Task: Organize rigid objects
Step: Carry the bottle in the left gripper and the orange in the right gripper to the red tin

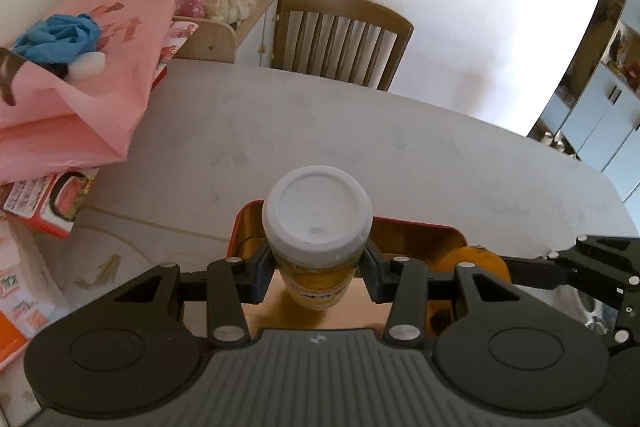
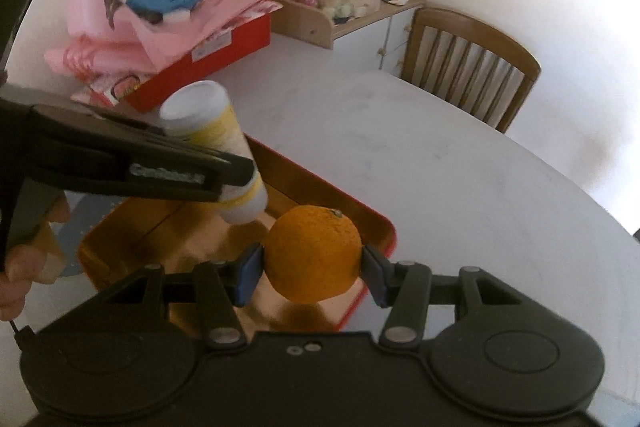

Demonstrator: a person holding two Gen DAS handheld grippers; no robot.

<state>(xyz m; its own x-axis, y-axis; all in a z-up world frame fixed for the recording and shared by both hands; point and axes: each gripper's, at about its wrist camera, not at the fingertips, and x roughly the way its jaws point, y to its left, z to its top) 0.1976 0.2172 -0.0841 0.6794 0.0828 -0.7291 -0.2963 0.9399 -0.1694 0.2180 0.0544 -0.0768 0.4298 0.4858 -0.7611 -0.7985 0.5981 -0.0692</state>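
The left tool (image 1: pixel 318 269) is clamped on a white-capped yellow bottle (image 1: pixel 318 227), and the right tool (image 2: pixel 312 273) on an orange (image 2: pixel 312 255). Both are held over the open red tin (image 2: pixel 380 227) on the bench (image 1: pixel 360 131); neither is set down yet. The bottle's label cannot be read.

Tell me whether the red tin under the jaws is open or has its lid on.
Open. The red tin has no lid on it: its gold inside shows beneath the bottle and the orange.
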